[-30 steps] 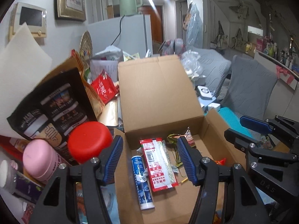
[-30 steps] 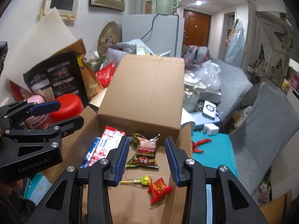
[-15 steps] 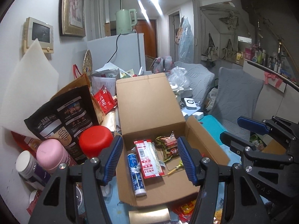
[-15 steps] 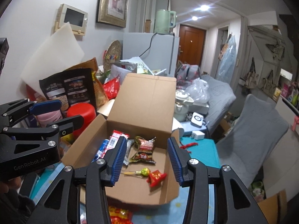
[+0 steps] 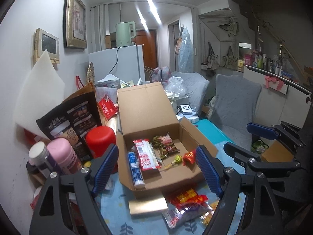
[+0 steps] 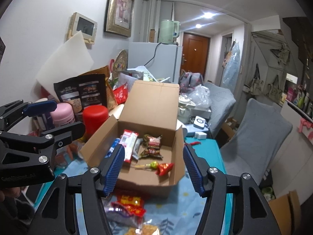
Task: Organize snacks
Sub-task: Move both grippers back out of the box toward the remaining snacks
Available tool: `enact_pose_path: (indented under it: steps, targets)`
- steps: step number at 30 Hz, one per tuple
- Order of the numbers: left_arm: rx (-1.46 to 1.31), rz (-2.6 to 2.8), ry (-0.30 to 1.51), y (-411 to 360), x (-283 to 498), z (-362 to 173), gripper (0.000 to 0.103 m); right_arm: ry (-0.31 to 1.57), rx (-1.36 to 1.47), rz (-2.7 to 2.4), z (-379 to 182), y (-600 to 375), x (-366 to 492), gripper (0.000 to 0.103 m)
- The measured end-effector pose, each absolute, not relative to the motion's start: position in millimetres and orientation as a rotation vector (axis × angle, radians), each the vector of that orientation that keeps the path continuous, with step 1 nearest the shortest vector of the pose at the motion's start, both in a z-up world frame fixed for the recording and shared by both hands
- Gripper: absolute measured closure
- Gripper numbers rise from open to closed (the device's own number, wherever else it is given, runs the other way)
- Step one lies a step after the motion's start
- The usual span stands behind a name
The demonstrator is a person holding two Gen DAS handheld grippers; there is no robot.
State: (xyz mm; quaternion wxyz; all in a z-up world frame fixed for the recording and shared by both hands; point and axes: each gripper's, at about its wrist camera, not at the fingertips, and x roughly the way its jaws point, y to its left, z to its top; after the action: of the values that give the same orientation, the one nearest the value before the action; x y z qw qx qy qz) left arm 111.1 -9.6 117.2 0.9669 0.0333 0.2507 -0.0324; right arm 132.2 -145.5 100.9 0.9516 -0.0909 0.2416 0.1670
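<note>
Brown cardboard box (image 5: pixel 148 105); red-and-white packet (image 5: pixel 145 154); blue tube (image 5: pixel 135 169); red canister (image 5: pixel 100 140); pink bottle (image 5: pixel 62 154); light-blue floral tablecloth (image 6: pixel 176 209).

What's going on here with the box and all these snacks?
Someone is sorting snacks into a cardboard box using two hand-held tongs. Both the left tongs and the right tongs are open and empty, hovering at the near side of the box. Inside lie a blue tube, a red-and-white packet, a chip bag, a lollipop and a red candy. More snack packets wait on the tablecloth in front.
</note>
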Motion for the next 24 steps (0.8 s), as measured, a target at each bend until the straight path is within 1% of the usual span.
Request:
enact_pose_path:
  steps: [2,3,5,8,11,24]
  targets:
    - [0.061,-0.08,0.513,-11,101,114,0.021,0.493,-0.175,0.334,99,-150,122,0.039]
    - [0.058,-0.084,0.512,-11,96,113,0.021,0.494,-0.17,0.333,97,-151,117,0.035]
    - [0.051,-0.083,0.509,-12,86,110,0.021,0.495,-0.168,0.329,94,-155,107,0.032]
    - [0.042,-0.078,0.516,-12,75,103,0.021,0.498,-0.167,0.313,88,-158,94,0.031]
    - [0.039,-0.089,0.531,-13,67,96,0.021,0.508,-0.149,0.308,79,-164,82,0.027]
    - [-0.02,-0.135,0.646,-9,43,45,0.021,0.608,-0.123,0.303,29,-176,55,0.027]
